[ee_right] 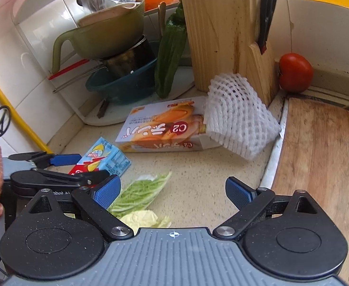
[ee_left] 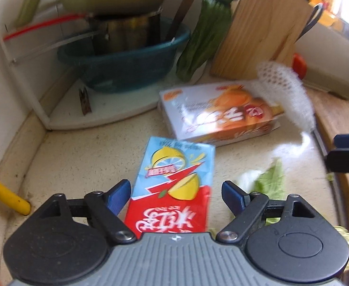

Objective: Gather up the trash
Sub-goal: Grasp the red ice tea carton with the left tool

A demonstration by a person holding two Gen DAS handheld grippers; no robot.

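- Here, in the left wrist view, the left gripper [ee_left: 175,194] points down at a speckled beige countertop [ee_left: 84,157], its blue-padded fingers spread wide on either side of a flat-lying blue, yellow and red lemon tea drink carton [ee_left: 174,186]; the pads do not touch it.
- Beyond the carton lies a white and orange rectangular cardboard box [ee_left: 219,112], with a white foam fruit net [ee_left: 286,90] draped over its far right end.
- A pale green cabbage leaf scrap [ee_left: 271,181] lies just right of the carton.
- Behind stand a light wooden knife block [ee_left: 265,31] and a teal plastic basin [ee_left: 124,62].
- In the right wrist view, the right gripper [ee_right: 173,191] hangs over the countertop with fingers wide apart and nothing held; the leaf scrap lies under its left finger.
- The left gripper brackets the drink carton at the left edge.
- A red tomato [ee_right: 296,72] sits beside the knife block, near a wooden cutting board [ee_right: 322,157].
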